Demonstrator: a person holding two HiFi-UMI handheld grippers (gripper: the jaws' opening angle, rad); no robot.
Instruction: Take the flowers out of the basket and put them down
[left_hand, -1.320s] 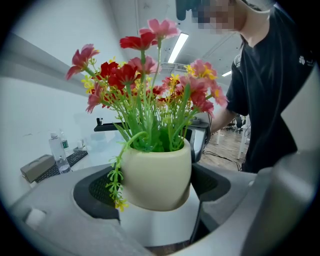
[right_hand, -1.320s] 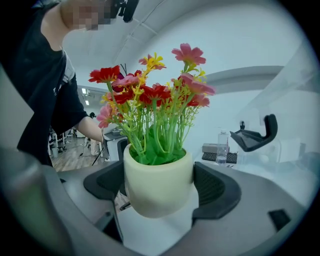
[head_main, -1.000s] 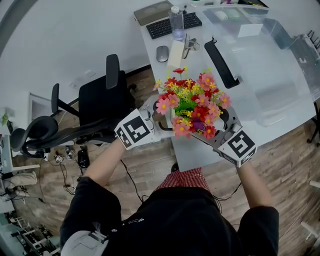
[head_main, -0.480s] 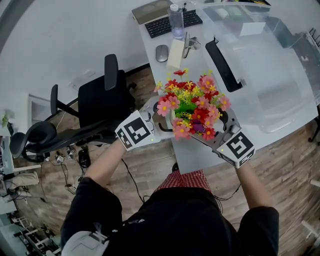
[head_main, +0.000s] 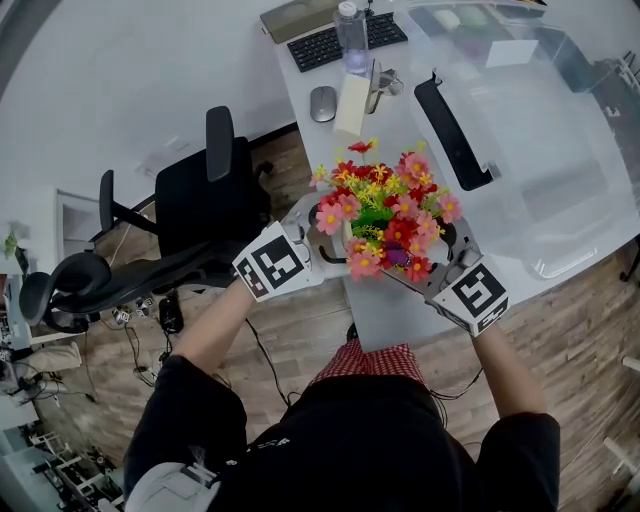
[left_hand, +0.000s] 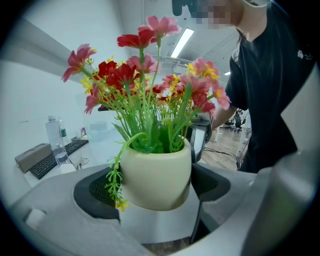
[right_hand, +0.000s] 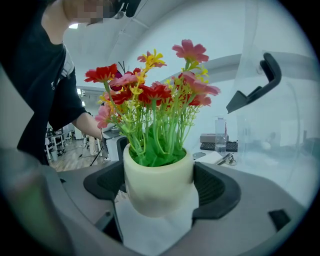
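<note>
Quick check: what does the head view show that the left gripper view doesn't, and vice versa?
Only the head view shows the black office chair and the mouse on the desk. Only the left gripper view shows the cream pot seated between the left gripper's pads; from above, the blooms cover it. Both show the flowers, the keyboard and the water bottle.

The person wears a black shirt (head_main: 340, 450) (short-sleeved) and red-checked shorts (head_main: 372, 360).
</note>
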